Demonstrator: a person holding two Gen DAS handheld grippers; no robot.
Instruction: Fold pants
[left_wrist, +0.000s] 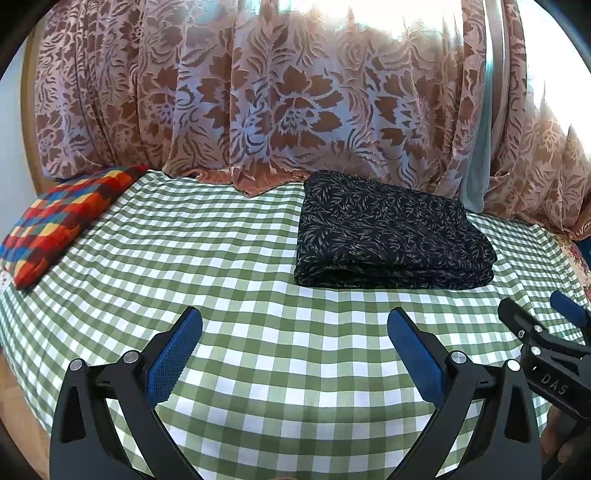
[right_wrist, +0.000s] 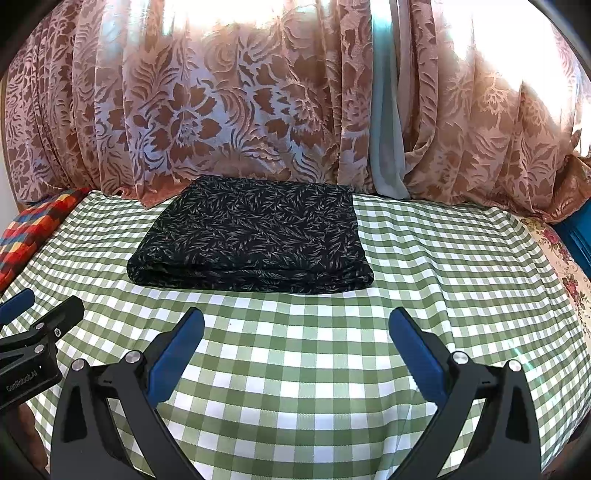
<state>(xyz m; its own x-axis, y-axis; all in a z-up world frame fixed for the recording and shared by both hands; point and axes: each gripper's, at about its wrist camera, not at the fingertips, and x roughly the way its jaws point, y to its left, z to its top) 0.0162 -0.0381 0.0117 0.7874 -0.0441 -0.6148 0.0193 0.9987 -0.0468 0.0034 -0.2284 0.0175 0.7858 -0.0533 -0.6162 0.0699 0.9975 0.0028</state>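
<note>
While both grippers' jaws hang spread, the folded pants (right_wrist: 251, 240) look soft, limp; grip the near layered edge.

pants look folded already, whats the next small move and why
Probably just draw both grippers back. The pants lie in a neat layered stack on the checked sheet, and the left gripper and right gripper are open, holding nothing.
</note>
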